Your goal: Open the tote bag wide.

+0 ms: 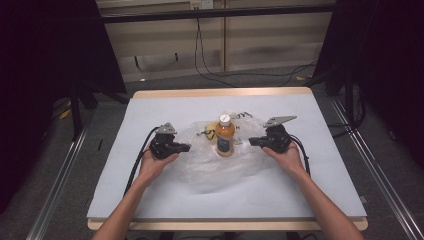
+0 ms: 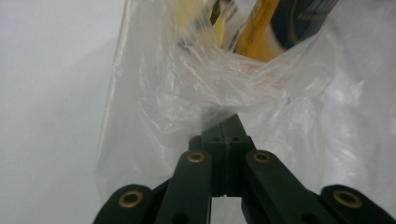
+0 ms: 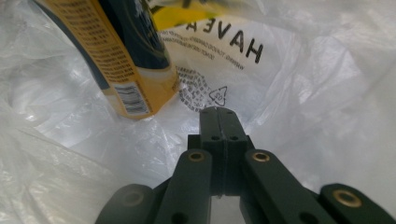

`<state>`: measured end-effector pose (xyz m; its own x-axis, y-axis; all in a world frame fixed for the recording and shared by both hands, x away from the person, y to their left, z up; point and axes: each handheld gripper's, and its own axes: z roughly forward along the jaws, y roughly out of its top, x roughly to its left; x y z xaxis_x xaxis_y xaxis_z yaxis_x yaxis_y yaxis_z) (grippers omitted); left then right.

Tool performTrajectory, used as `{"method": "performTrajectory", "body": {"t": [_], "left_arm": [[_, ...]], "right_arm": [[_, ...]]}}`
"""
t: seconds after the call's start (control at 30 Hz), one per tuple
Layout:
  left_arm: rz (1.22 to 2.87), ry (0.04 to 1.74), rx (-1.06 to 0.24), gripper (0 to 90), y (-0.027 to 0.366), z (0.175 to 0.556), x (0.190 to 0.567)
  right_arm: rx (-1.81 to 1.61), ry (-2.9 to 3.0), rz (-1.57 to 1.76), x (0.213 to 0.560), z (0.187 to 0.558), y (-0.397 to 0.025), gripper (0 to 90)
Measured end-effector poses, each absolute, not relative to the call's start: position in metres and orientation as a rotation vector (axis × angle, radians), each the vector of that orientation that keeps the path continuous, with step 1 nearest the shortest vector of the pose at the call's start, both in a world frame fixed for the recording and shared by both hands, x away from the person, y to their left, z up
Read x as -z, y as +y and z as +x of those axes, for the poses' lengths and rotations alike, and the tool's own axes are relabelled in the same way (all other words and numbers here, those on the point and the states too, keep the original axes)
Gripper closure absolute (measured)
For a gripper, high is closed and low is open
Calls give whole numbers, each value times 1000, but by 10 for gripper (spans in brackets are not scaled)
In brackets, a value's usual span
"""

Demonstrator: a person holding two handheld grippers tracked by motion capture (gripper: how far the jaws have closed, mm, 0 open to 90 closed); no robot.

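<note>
A pale grey-blue mat covers the wooden table, with dark curtains at either side and cables on the floor beyond. At its middle lies a crumpled clear plastic bag printed with black lettering. Inside it an orange drink bottle with a white cap and dark label stands upright, beside something yellow too blurred to name. The left gripper has its jaws closed, pinching a fold of bag film. The right gripper has its jaws pressed together over the film, though whether any is caught between them I cannot tell. Uneven pulling would likely tip the bottle, and the thin film could tear or slip free.
</note>
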<state>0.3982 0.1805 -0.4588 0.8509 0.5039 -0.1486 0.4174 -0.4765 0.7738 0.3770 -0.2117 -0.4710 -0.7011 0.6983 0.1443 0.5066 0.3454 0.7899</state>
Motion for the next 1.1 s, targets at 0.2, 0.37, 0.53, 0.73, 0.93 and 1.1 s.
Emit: {"method": "performTrajectory", "body": {"t": [0.2,0.37,0.53,0.73,0.93,1.1], "left_arm": [[2047,619,-149,861,183,387,445],[2000,593,-221,692,184,371,436],[1942,580,-229,473,193,364,432],[1885,611,-266,258,202,360,431],[1850,632,-281,92,210,347,431],[1843,637,-329,41,217,339,429]], "right_arm": [[-1376,2306,1096,462,368,-222,799],[-1432,2235,1068,454,355,-225,543],[-1473,2176,1067,448,345,-228,330],[-1507,2094,1055,443,335,-234,69],[-1538,1988,1057,436,319,-244,8],[-1532,1962,1065,434,308,-251,12]]}}
